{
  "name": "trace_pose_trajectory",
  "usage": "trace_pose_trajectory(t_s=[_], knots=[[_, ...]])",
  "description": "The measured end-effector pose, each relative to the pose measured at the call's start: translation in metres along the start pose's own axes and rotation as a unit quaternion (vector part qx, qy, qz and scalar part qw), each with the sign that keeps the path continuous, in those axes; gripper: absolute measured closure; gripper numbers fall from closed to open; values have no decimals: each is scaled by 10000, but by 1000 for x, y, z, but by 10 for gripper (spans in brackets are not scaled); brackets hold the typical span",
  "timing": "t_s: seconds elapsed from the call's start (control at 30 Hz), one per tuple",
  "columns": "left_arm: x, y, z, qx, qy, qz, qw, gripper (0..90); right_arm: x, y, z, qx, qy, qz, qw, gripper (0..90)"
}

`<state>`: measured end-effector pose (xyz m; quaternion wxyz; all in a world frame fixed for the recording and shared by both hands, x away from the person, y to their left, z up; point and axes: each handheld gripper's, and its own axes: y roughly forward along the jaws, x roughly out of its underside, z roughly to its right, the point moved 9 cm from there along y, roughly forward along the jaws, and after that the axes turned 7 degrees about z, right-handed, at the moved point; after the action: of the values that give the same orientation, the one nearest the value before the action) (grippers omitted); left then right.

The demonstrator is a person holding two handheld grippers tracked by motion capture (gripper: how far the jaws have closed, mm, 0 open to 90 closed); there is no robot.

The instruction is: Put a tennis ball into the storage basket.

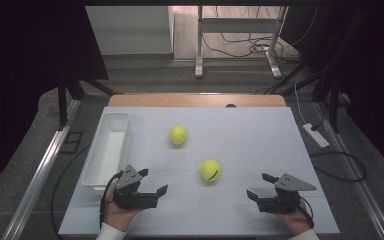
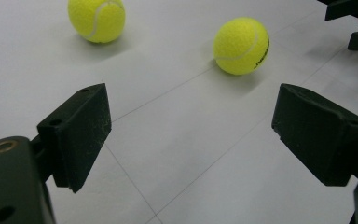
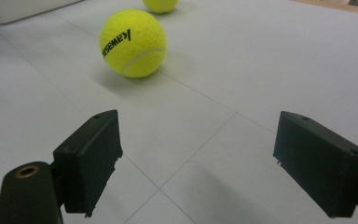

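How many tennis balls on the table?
2. The near ball lies on the white table between both grippers; the far ball sits beyond it, right of the white bin. Neither is gripped.

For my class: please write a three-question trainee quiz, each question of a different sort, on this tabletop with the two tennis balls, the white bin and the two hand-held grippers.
1. True or false: the left gripper is shut on a ball.
2. Multiple choice: the white bin stands A) at the table's left side, B) at its right side, C) between the two balls.
3. Fill in: the ball with black lettering lies ______ the person than the far ball.

Key
1. False: both the left gripper and the right gripper stand open, jaws apart over the bare white table.
2. A.
3. Nearer to; it sits between the two grippers, touched by neither.
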<state>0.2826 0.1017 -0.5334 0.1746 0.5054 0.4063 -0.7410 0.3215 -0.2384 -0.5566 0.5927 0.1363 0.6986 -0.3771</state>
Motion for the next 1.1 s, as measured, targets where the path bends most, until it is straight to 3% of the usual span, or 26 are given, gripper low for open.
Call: trace_pose_trajectory(t_s=[0.63, 0.73, 1.1], knots=[[-15, 15, 1, 60, -18, -80, 9999, 129, 0, 0, 2, 58, -2, 31, 10000, 147], [-18, 17, 0, -54, 126, -155, 9998, 133, 0, 0, 2, 69, -8, 22, 10000, 147], [-34, 27, -1, -53, 152, -177, 9997, 132, 0, -2, 5, 140, 6, 31, 9999, 151]])
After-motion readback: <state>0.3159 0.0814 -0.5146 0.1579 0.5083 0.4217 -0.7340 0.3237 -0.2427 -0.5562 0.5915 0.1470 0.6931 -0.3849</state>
